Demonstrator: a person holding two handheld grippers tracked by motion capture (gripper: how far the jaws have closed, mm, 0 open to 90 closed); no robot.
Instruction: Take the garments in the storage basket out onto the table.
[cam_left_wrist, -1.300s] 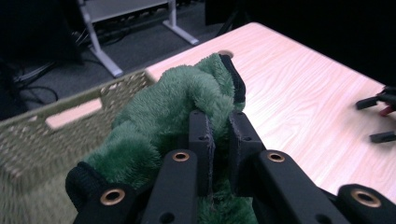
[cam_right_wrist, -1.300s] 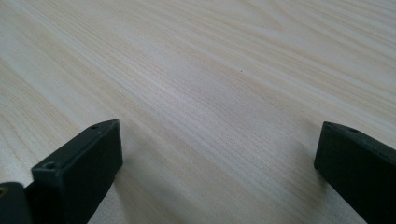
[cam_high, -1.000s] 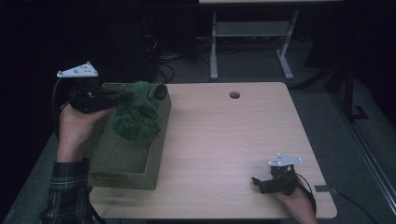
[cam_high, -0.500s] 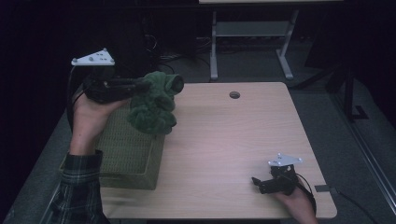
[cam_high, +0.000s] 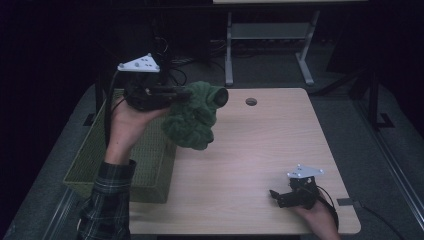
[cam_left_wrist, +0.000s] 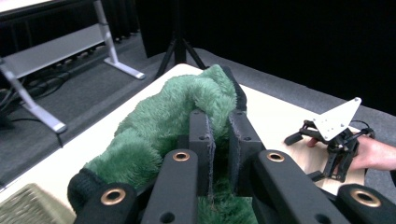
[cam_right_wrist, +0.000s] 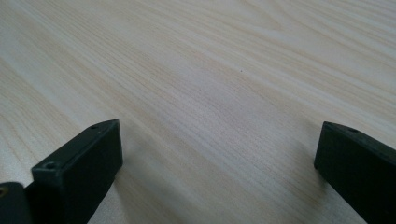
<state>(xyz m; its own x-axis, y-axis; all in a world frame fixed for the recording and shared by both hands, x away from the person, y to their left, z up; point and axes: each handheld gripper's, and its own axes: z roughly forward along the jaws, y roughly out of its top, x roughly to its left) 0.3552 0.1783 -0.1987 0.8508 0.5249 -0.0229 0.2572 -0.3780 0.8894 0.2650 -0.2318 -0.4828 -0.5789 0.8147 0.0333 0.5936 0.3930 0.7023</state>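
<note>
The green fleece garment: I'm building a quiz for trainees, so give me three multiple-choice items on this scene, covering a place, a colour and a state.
1. Where is the green fleece garment?
A. Lying in the basket
B. Hanging in the air from the left claw
C. Flat on the table

2. What colour is the woven basket?
A. Olive green
B. Red
C. White

3. How does the right claw stand?
A. Shut on cloth
B. Shut on the basket rim
C. Open, holding nothing

Key: B, the left claw pinches the fleece above the table; A, its weave shows olive green; C, its jaws stand wide apart over bare wood.
</note>
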